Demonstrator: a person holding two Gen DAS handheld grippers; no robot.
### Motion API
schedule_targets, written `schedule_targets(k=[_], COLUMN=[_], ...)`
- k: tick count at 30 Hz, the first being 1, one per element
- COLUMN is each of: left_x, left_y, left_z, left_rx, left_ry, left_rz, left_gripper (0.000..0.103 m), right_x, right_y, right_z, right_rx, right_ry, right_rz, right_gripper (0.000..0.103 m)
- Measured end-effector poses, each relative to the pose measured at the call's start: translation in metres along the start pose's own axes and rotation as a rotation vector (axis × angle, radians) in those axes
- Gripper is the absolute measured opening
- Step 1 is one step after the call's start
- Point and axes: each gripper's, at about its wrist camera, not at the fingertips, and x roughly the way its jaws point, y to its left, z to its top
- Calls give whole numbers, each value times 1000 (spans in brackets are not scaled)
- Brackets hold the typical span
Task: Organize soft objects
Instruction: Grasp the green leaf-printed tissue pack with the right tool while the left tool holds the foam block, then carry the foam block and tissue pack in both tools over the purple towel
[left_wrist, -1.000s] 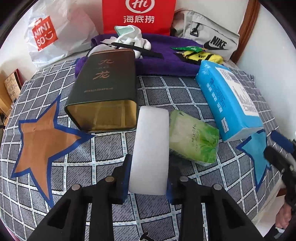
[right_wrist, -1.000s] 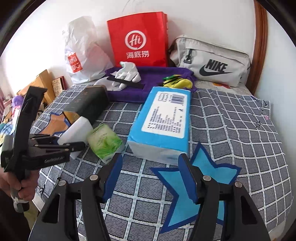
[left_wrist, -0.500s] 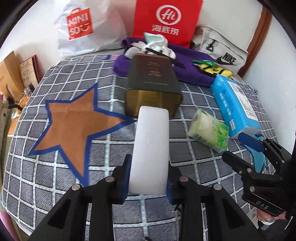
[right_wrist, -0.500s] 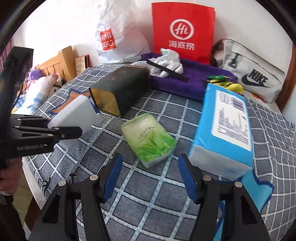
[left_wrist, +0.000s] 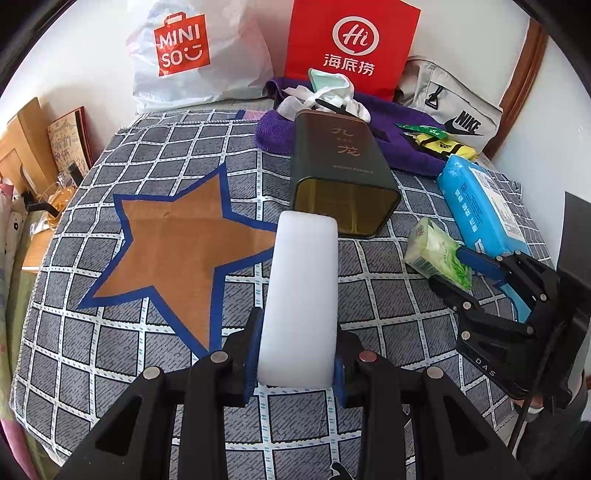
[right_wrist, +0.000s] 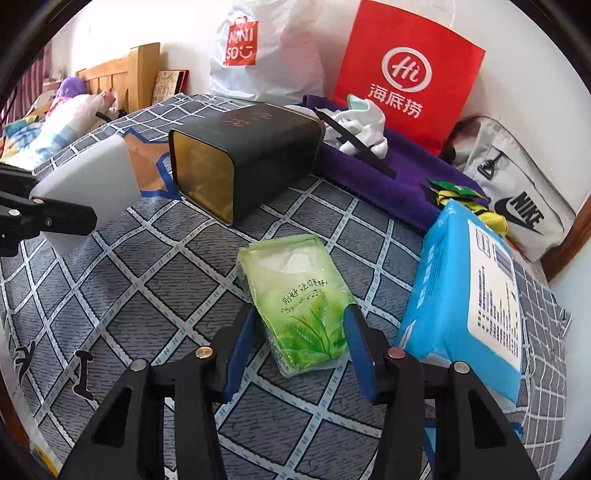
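Note:
My left gripper (left_wrist: 295, 363) is shut on a white sponge block (left_wrist: 301, 295) and holds it above the checked cloth, its far end near the open mouth of a dark green tin (left_wrist: 341, 173) lying on its side. The sponge also shows in the right wrist view (right_wrist: 88, 184). My right gripper (right_wrist: 299, 349) is open, its fingers on either side of a green tissue pack (right_wrist: 299, 295) that lies on the cloth. The right gripper also shows in the left wrist view (left_wrist: 456, 267). A large blue tissue pack (right_wrist: 469, 291) lies just to the right.
A checked cloth with an orange star (left_wrist: 173, 236) covers the surface. At the back are a purple towel (right_wrist: 388, 173) with white socks (right_wrist: 362, 127), yellow-green packets (left_wrist: 439, 142), a red bag (left_wrist: 351, 48), a Miniso bag (left_wrist: 184, 51) and a grey Nike pouch (right_wrist: 517, 195).
My left gripper has lifted the sponge and drawn back and left from the tin. My right gripper has swung left from the blue pack and come down around the green tissue pack.

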Motion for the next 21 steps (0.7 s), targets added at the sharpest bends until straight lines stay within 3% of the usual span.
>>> schedule_targets(k=[4,8,13,18,21], left_x=[0,1,-1,1,6], left_y=[-4,-8,-9,-19,-22], left_z=[2,3,2,0,-2], left_rx=[15,26,2,1,-26], left_ry=[-3,1,3,-2,17], left_rz=[1,24,23,81,45], left_gripper=[30,30,30,30,30], right_x=[-4,-17,-39,-62,-71], right_y=[5,6,-7,-19,-28], right_z=[4,3,-12,-42,-58], right_rx=[-44,-77,37,123,179], right_ry=[-21,-27,-25,5,32], right_rz=[23,65,127,106,93], right_gripper=[20,17,16,16,18])
